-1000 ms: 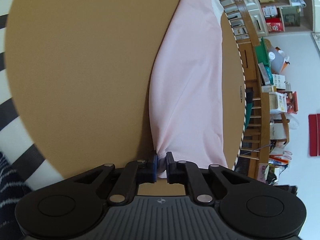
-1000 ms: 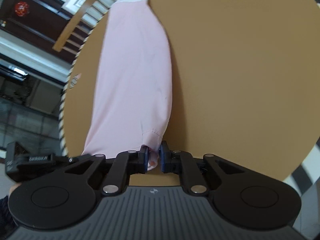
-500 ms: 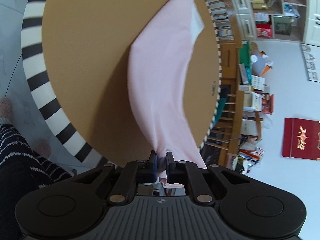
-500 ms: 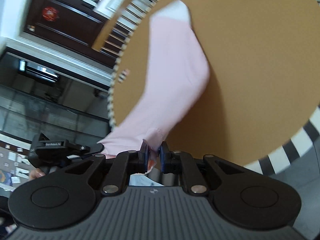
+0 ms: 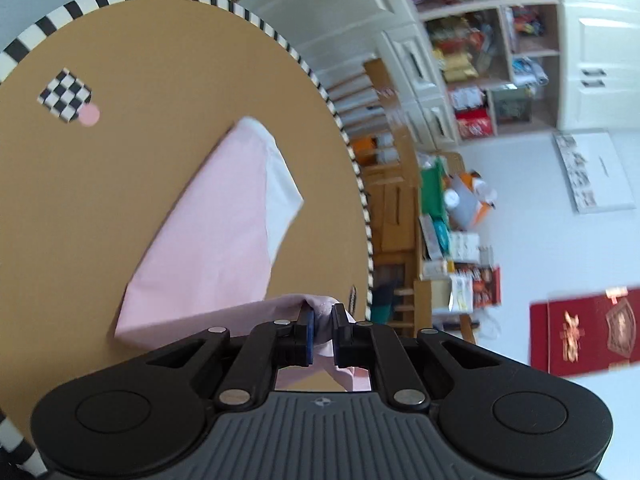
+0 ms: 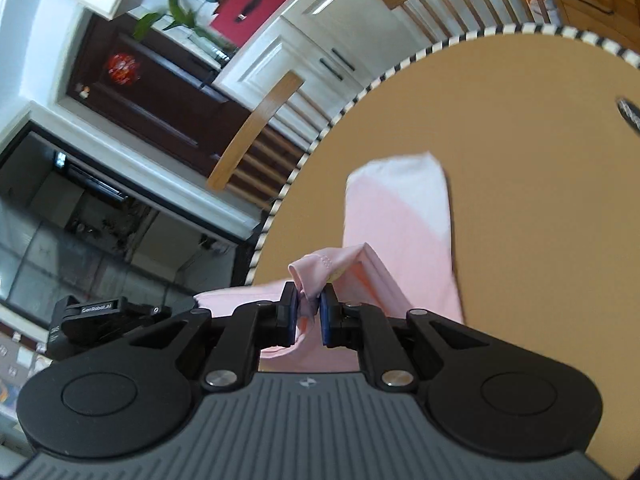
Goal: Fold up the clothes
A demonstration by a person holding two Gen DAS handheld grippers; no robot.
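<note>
Moved: near hem lifted off the bench (image 5: 100,208).
Grip: left hand-held gripper (image 5: 322,330) and right hand-held gripper (image 6: 309,312) each clamped on a corner of the pink garment (image 5: 216,232).
Lie: garment's long axis runs toward 12 o'clock.

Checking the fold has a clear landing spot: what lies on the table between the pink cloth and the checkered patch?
Nothing: in the left wrist view, only bare brown table separates the pink cloth from the checkered patch.

- The left gripper (image 5: 322,326) and right gripper (image 6: 308,312) have risen from low over the round table (image 5: 100,208), carrying the near end of the pink garment (image 5: 216,248) up with them.
- That end now hangs in the air, and the cloth bends back on itself.
- The garment's far white end (image 6: 404,184), at the frame's top edge before, now sits mid-table.
</note>
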